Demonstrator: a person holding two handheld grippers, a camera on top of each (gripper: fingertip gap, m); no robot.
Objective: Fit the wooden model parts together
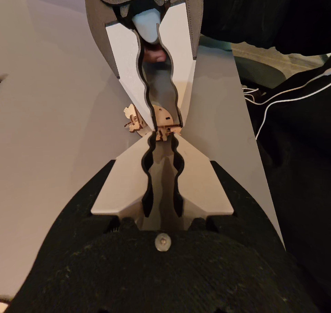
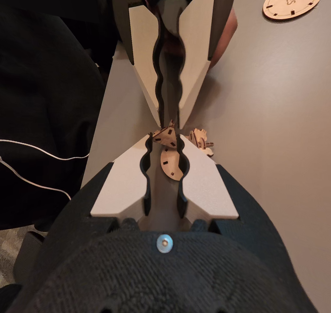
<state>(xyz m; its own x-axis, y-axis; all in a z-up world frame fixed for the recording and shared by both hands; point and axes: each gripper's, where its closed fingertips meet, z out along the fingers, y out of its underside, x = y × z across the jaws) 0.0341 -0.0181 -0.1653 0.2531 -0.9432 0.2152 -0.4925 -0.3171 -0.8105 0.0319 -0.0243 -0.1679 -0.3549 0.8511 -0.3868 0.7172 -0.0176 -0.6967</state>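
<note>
Wooden figure cluster (image 1: 132, 120): pale laser-cut pieces slotted together, at 10 o'clock of my left gripper's tips, just beside the other claw's outer face; I can't tell whether it touches it

Left gripper (image 1: 164, 135): I run this one up from 6 o'clock; jaws drawn narrow, pinching a small wooden bracket (image 1: 162, 134) that fills the gap, dark pads against it on both sides as far as I can see

Small wooden bracket, attachment: appears joined to the panel the opposite claw holds; the joint is too small to be sure

Right gripper (image 2: 163, 139): faces my left one tip to tip; jaws part-way closed on a slotted wedge panel (image 2: 165, 136), which sits tilted and spans pad to pad, the 3 o'clock pad plainly on its edge, the 9 o'clock pad at its corner

Curved slotted plate (image 2: 170, 164): between the right gripper's fingers, at 6 o'clock of the wedge panel, hugging the 3 o'clock finger; lying flat or attached, I cannot tell

Table (image 1: 53, 107): plain grey top, its edge running close by both claws

White cable (image 1: 279, 100): off the table at 3 o'clock in the left wrist view, draped over dark cloth

Hand (image 2: 228, 27): partly seen behind the left gripper's body, at 1 o'clock in the right wrist view

Round wooden disc (image 2: 292, 0): flat on the table at 1 o'clock, slots round its rim and engraved writing; well apart from both claws
</note>
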